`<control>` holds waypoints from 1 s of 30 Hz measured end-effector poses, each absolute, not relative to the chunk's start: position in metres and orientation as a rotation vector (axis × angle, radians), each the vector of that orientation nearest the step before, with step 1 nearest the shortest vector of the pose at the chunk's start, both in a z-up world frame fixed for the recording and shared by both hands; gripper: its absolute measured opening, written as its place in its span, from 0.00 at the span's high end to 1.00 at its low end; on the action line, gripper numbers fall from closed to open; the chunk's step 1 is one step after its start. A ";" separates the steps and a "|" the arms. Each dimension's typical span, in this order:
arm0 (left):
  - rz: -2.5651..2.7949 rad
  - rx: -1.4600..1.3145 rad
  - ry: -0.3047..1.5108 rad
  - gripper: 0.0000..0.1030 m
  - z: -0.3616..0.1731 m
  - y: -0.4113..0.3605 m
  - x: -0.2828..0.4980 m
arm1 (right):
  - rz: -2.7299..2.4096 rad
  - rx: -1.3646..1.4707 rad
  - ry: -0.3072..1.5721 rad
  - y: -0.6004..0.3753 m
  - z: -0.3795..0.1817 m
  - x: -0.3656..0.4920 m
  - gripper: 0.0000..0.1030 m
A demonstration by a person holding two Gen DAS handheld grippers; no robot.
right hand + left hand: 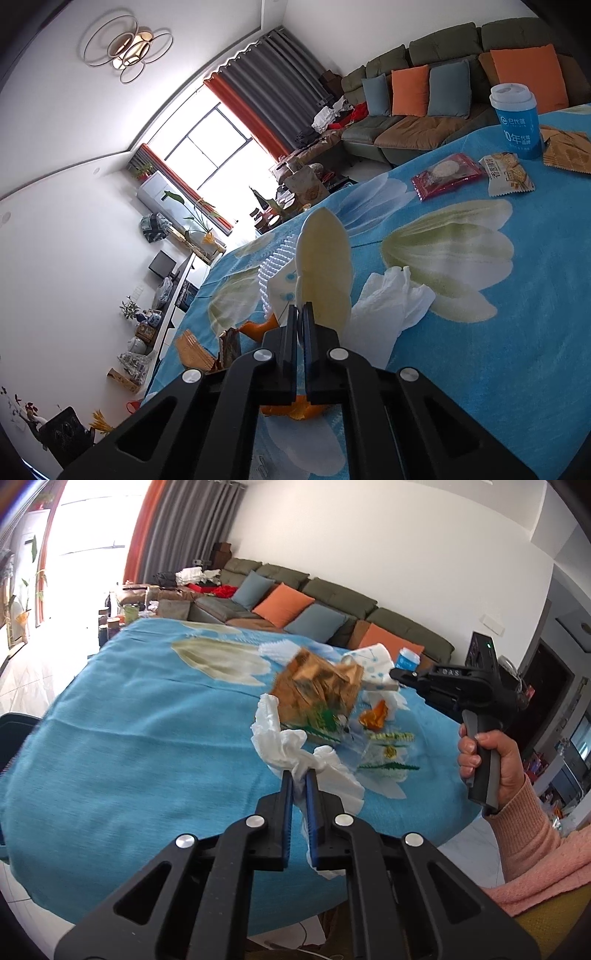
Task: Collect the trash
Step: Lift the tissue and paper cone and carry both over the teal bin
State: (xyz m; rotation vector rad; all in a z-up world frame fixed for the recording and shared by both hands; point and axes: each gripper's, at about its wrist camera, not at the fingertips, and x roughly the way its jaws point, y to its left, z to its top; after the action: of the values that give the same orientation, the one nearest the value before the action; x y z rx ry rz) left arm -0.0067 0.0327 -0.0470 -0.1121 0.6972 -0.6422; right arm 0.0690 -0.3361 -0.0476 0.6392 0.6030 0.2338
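Note:
My left gripper (299,775) is shut on a crumpled white tissue (277,738), which bulges out past the fingertips over the blue flowered tablecloth (147,720). Just beyond it are a crumpled brown paper bag (317,683) and a piece of orange peel (375,714). My right gripper (300,308) is shut on the edge of a squashed paper cup (325,266), cream inside and white with blue dots outside. In the left wrist view that cup (373,661) sits at the tip of the right gripper (395,675), which a hand (480,749) holds.
Another white tissue (388,306) and orange peel (258,328) lie beside the right gripper. Farther off stand a blue lidded cup (517,122), a red snack packet (447,175), a cracker packet (509,173) and brown wrappers (569,147). A sofa (332,602) lies beyond the table.

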 end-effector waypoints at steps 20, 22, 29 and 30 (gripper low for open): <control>-0.501 -0.160 0.606 0.93 -0.025 0.089 -0.004 | 0.530 0.585 0.530 -0.257 0.009 0.062 0.98; -0.484 -0.164 0.600 0.93 -0.024 0.094 -0.004 | 0.575 0.582 0.547 -0.242 0.009 0.067 0.98; -0.420 -0.176 0.575 0.93 -0.017 0.114 -0.008 | 0.686 0.547 0.611 -0.189 0.002 0.080 0.98; -0.411 -0.177 0.572 0.93 -0.016 0.118 -0.008 | 0.700 0.542 0.621 -0.182 0.001 0.083 0.98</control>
State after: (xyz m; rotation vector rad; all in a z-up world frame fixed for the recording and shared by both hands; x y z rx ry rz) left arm -0.0084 0.1175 -0.0163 -0.1774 0.5721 -0.4115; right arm 0.0827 -0.1823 0.0014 0.5416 0.6207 0.6997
